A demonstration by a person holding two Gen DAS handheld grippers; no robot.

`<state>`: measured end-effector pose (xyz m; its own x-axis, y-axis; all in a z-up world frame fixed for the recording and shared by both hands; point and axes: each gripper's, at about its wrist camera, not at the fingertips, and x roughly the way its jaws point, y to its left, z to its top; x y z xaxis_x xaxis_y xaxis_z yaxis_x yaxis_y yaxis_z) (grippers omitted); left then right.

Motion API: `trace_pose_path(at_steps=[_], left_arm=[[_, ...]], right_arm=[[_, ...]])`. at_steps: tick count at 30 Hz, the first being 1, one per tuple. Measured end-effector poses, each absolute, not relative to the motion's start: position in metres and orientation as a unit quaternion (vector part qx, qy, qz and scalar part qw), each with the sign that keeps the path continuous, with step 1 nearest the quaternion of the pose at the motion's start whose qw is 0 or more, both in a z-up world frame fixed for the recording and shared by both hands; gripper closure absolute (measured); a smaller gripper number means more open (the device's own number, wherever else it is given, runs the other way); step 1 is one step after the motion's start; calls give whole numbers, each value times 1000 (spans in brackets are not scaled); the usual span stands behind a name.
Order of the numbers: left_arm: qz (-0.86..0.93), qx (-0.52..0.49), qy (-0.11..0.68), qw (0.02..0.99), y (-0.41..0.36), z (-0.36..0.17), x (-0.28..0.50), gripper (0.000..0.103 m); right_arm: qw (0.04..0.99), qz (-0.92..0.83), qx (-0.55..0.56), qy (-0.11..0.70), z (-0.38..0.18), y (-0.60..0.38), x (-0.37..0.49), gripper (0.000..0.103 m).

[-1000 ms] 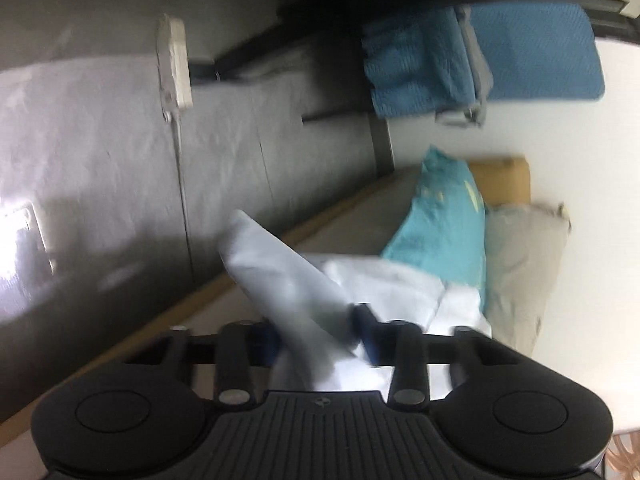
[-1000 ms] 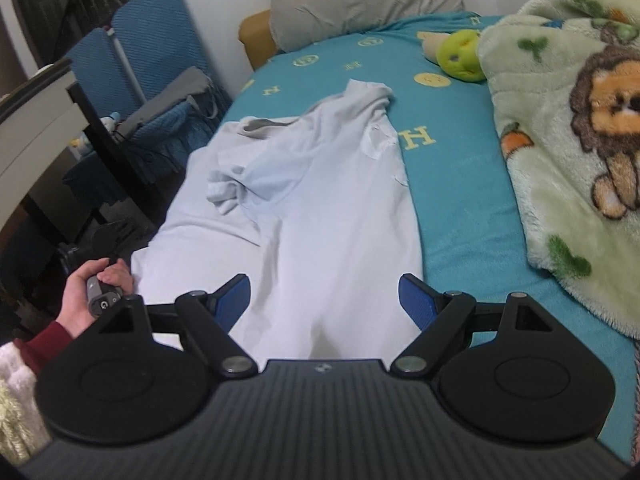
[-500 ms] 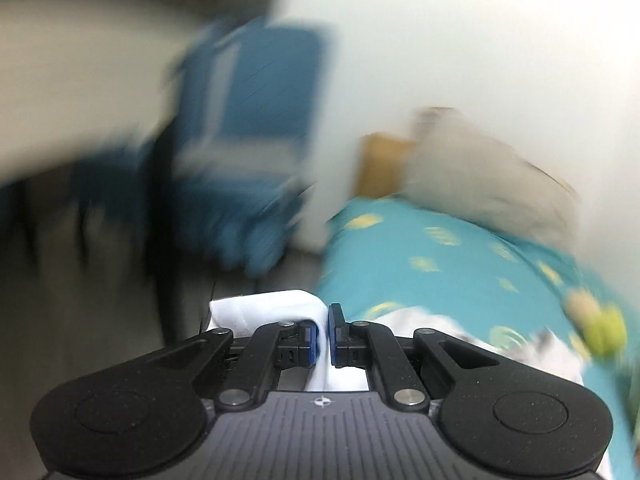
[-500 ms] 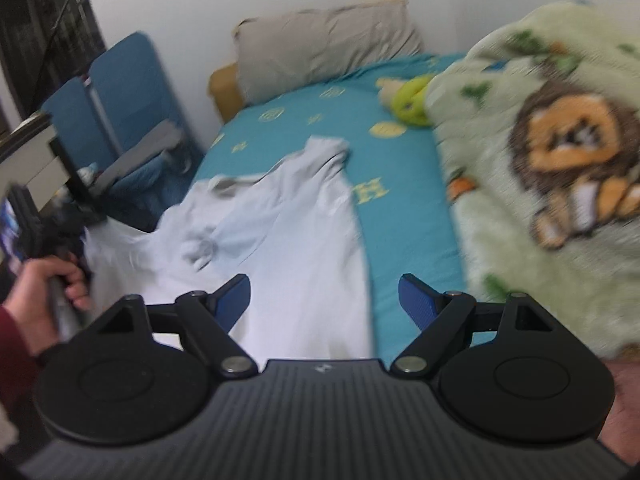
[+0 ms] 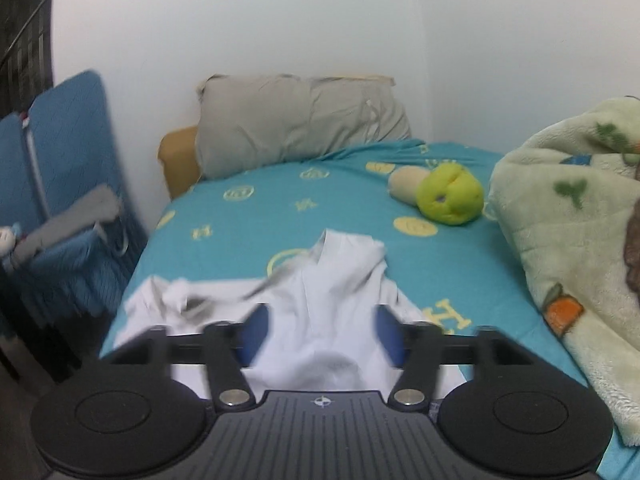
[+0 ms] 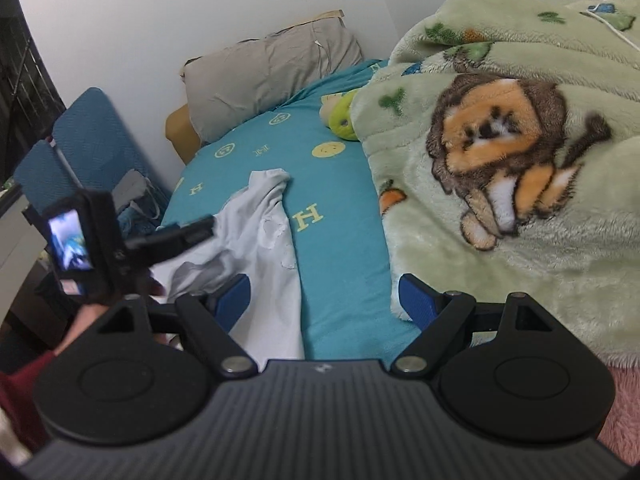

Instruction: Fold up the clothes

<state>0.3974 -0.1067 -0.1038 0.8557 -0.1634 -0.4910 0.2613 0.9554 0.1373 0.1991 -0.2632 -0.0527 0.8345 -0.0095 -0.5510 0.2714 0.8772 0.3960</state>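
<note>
A white shirt (image 5: 340, 304) lies crumpled on the teal bedsheet (image 5: 248, 224), one end reaching toward the pillow. In the left wrist view my left gripper (image 5: 323, 332) hovers over the shirt's near part. Its jaws are opening, the blue pads stand wide apart, and the cloth lies loose beneath them. The right wrist view shows the same shirt (image 6: 264, 232) at lower left, with the left gripper (image 6: 200, 230) reaching over its left edge. My right gripper (image 6: 325, 302) is open above the bare sheet beside the shirt's right edge, with nothing between its fingers.
A grey pillow (image 5: 300, 120) leans on the wall at the head of the bed. A green plush toy (image 5: 448, 194) lies near it. A thick green lion blanket (image 6: 500, 140) fills the bed's right side. A blue folding chair (image 5: 60, 184) stands left of the bed.
The left gripper swung up from beside the bed to over it and rolled upright. It was shut on the white cloth and now stands open. The right gripper drifted toward the blanket.
</note>
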Motion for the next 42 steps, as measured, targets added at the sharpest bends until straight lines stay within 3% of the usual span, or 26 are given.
trace_pose_path(at_steps=[7, 16, 23, 31, 42], left_arm=[[-116, 54, 255, 958, -72, -81, 336, 16], [-106, -40, 246, 963, -12, -34, 196, 1], [-90, -22, 188, 978, 15, -22, 131, 0], [-73, -77, 171, 980, 54, -21, 119, 0], [-22, -124, 181, 975, 109, -46, 154, 0]], right_arm=[[938, -50, 226, 258, -46, -262, 196, 20], [959, -25, 175, 220, -30, -243, 173, 20], [965, -1, 144, 221, -25, -221, 145, 20], [961, 59, 133, 234, -19, -194, 145, 20], [948, 165, 67, 265, -41, -126, 288, 21]])
